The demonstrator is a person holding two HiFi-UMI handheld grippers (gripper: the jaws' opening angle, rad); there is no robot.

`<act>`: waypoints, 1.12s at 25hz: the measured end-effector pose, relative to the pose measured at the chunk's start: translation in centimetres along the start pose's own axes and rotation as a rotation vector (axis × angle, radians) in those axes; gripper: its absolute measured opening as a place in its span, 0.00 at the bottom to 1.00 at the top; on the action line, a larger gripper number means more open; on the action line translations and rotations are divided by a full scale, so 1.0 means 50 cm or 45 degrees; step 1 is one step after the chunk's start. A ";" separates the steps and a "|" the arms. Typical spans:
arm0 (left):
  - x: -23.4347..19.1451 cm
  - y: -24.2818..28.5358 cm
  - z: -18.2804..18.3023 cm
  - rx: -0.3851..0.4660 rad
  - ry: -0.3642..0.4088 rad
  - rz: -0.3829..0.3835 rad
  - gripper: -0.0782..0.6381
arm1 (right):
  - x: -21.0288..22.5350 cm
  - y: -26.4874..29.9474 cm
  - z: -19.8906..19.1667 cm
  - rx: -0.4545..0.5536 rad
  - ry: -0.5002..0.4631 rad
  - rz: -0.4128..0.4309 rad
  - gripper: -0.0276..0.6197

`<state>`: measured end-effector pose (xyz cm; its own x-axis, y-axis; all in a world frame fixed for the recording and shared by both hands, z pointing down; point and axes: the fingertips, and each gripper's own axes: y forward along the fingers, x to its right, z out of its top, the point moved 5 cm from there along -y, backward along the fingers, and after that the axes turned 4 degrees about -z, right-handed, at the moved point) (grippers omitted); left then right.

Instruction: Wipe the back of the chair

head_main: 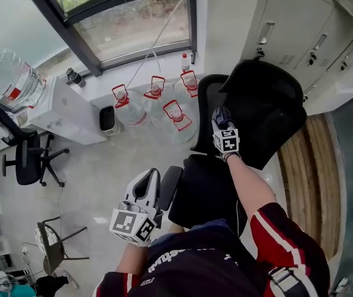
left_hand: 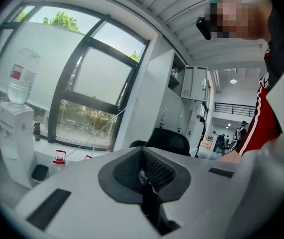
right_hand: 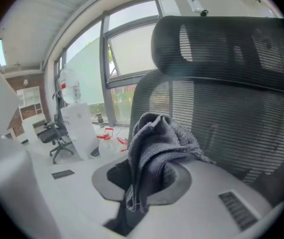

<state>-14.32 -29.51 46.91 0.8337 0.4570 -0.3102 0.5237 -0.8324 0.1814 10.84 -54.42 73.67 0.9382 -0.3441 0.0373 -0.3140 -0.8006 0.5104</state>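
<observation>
Far left: white boxy water dispenser [head_main: 55, 107] with a clear upturned bottle on top. Just near of it stands a black office chair [head_main: 28, 156] on a star base. Small black bin [head_main: 107, 119] sits by the dispenser's right side. Then a cluster of clear plastic jugs [head_main: 177, 117] with red handles on the pale floor under the window [head_main: 133, 23], which has a dark metal frame.

Left gripper [head_main: 148, 187], smooth white shell with dark textured pads, is held low near the person's body. Its jaws are together with nothing between them.

Right gripper [head_main: 222, 121] reaches farther out. Its jaws are clamped on a grey cloth [right_hand: 156, 148], nubby terry, bunched and folded over the jaws.

The cloth is at the left edge of the chair [head_main: 269, 110], up by the backrest [right_hand: 231, 128], which is black ribbed mesh in a curved frame. Contact with the mesh is unclear. A curved mesh headrest [right_hand: 221, 44] sits above it.

Far right: grey metal lockers [head_main: 300, 30], and a wood-plank strip [head_main: 306, 166] beside the chair.
</observation>
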 end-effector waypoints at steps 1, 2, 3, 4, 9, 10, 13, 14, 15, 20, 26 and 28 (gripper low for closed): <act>-0.009 -0.009 0.001 0.000 -0.002 0.017 0.14 | -0.018 0.012 0.007 0.002 -0.004 0.015 0.15; -0.017 -0.019 0.002 -0.001 -0.004 0.035 0.14 | -0.035 0.024 0.013 0.004 -0.005 0.029 0.15; -0.024 -0.030 0.001 -0.003 -0.006 0.053 0.14 | -0.053 0.035 0.017 0.004 -0.004 0.044 0.15; -0.032 -0.040 -0.001 -0.004 -0.010 0.069 0.14 | -0.070 0.045 0.019 0.002 -0.004 0.058 0.15; -0.071 -0.081 -0.011 0.003 -0.047 0.134 0.14 | -0.153 0.074 0.023 0.009 -0.017 0.154 0.15; -0.075 -0.082 -0.012 0.004 -0.051 0.135 0.14 | -0.165 0.073 0.022 0.016 -0.013 0.175 0.15; -0.068 -0.071 -0.007 0.003 -0.043 0.099 0.14 | -0.172 0.054 0.011 0.027 0.017 0.191 0.15; -0.061 -0.064 -0.006 0.003 -0.039 0.077 0.14 | -0.166 0.043 0.006 0.028 0.028 0.180 0.15; -0.054 -0.056 -0.005 0.004 -0.036 0.053 0.14 | -0.156 0.030 -0.002 0.028 0.040 0.165 0.15; 0.005 0.002 -0.002 -0.026 0.004 -0.076 0.14 | -0.066 -0.050 -0.050 0.032 0.109 0.067 0.15; 0.105 0.085 0.000 -0.074 0.066 -0.258 0.14 | 0.093 -0.169 -0.141 0.011 0.179 -0.123 0.15; 0.138 0.116 -0.003 -0.094 0.084 -0.316 0.14 | 0.150 -0.209 -0.173 0.012 0.212 -0.194 0.15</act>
<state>-5.50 -31.14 45.94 0.6866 0.6657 -0.2923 0.7228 -0.6683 0.1758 22.43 -44.38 76.06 0.9857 -0.1338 0.1023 -0.1675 -0.8418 0.5132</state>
